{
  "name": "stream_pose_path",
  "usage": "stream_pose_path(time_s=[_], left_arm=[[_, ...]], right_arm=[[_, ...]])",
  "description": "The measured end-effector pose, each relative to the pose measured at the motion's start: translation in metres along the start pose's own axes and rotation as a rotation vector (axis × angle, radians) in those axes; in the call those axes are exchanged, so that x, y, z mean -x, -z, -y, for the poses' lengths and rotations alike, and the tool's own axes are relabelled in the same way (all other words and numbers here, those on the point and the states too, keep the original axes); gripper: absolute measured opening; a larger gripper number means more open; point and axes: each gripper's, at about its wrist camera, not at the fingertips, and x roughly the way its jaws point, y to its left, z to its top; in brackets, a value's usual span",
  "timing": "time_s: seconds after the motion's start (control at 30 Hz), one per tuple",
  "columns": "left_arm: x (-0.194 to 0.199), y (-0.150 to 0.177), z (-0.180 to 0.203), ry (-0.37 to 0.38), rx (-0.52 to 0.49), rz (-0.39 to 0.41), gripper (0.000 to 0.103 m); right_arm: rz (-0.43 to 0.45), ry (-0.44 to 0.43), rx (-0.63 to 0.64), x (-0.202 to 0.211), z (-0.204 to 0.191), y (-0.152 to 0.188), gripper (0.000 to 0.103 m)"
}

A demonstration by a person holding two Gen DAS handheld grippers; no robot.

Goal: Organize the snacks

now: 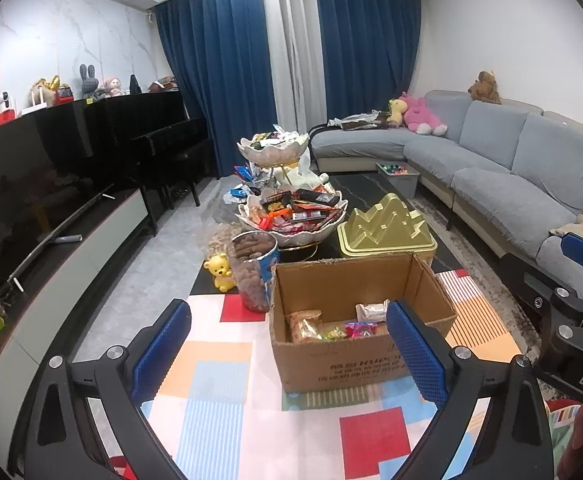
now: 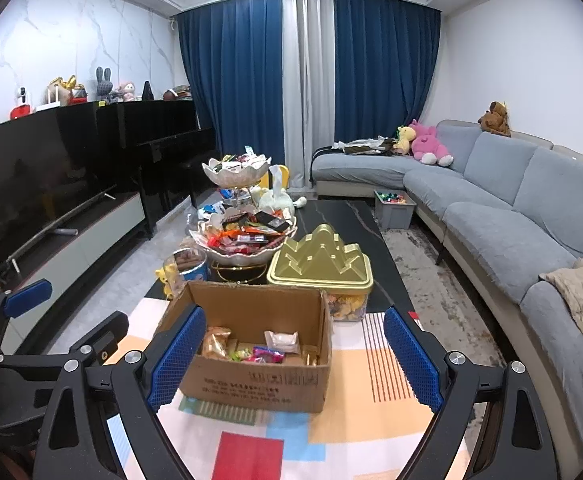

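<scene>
Both grippers hang above the near end of the coffee table, over a colourful checked mat (image 1: 227,364), and both stand wide open with nothing between their blue pads. The left gripper (image 1: 289,350) frames the near-left part of an open cardboard box (image 1: 331,364); the right gripper (image 2: 293,354) straddles the same box (image 2: 259,380) almost centrally.

Inside the box lie a few wrapped snacks: an orange-brown packet (image 1: 305,324) at the left, a pink-wrapped sweet (image 2: 267,354) in the middle and a pale pouch (image 2: 281,340) toward the far wall.

Only the left view shows the clear tub of brown snacks (image 1: 253,272) in full, standing just beside the box's far-left corner, with a yellow bear figure (image 1: 221,272) to its left. In the right view the tub is half hidden behind the box flap. The right view alone shows that the gold mountain-shaped lid (image 2: 321,258) sits on a clear container with gold-wrapped pieces inside, just beyond the box's far-right corner.

Farther along stands a two-tier shell-shaped snack stand (image 2: 243,236), both bowls heaped with packets. A grey sofa (image 2: 511,216) runs along the right, a black TV (image 1: 31,184) along the left, and blue curtains (image 2: 379,68) hang at the far wall.
</scene>
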Motion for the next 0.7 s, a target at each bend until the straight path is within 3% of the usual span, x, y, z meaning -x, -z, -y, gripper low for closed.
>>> stream_pose_path(time_s=[0.7], left_arm=[[0.08,0.063,0.002,-0.024,0.048,-0.03,0.1]], right_arm=[[0.008,-0.005,0.02,0.084,0.0,0.053,0.091]])
